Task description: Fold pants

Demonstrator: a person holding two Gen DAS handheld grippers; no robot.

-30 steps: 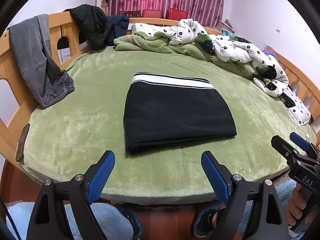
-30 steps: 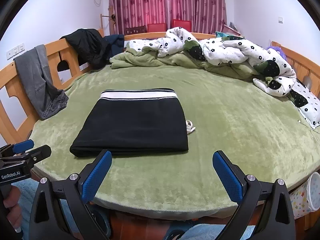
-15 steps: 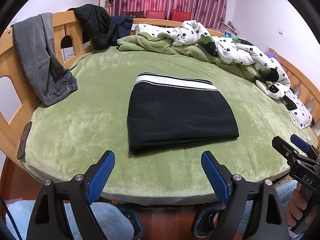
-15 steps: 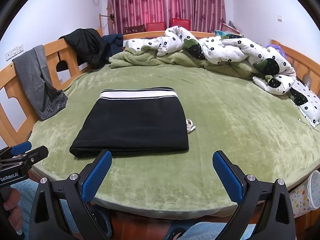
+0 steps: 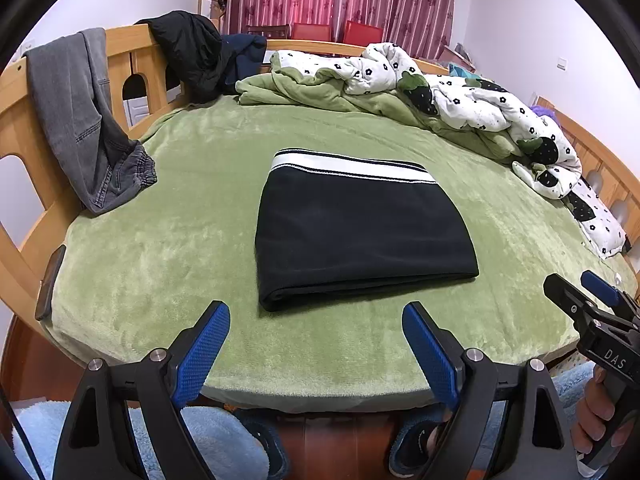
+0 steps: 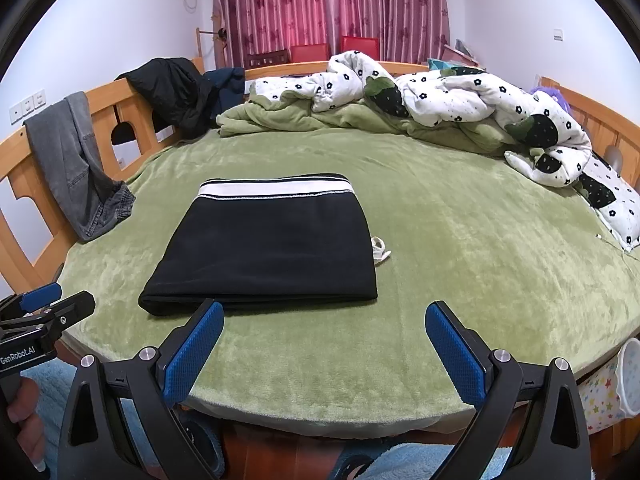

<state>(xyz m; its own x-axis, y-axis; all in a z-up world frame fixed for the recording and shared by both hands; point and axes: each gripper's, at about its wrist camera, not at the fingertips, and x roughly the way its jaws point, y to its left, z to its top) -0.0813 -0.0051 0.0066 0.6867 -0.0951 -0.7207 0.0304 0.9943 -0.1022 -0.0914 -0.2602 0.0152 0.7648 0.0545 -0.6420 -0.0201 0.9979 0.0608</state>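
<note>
The black pants (image 5: 360, 224) lie folded into a flat rectangle on the green bed cover (image 5: 168, 248), white striped waistband at the far edge. They also show in the right wrist view (image 6: 272, 248). A small white drawstring end (image 6: 379, 249) pokes out at their right side. My left gripper (image 5: 316, 344) is open and empty, held just off the bed's near edge in front of the pants. My right gripper (image 6: 322, 348) is open and empty, also at the near edge, to the right of the pants. Each gripper shows in the other's view, the right one (image 5: 592, 300) and the left one (image 6: 48, 304).
Grey jeans (image 5: 84, 120) hang over the wooden bed rail (image 5: 12, 136) at left. A black jacket (image 5: 192, 52) drapes the rail further back. A rumpled white flowered quilt (image 5: 472, 100) and green blanket (image 5: 304, 88) lie along the far and right sides. A starred bin (image 6: 624, 380) stands by the bed.
Both grippers have shifted slightly, so the left wrist view sits a bit lower and nearer the bed. The pants have not moved. Both grippers stay open.
</note>
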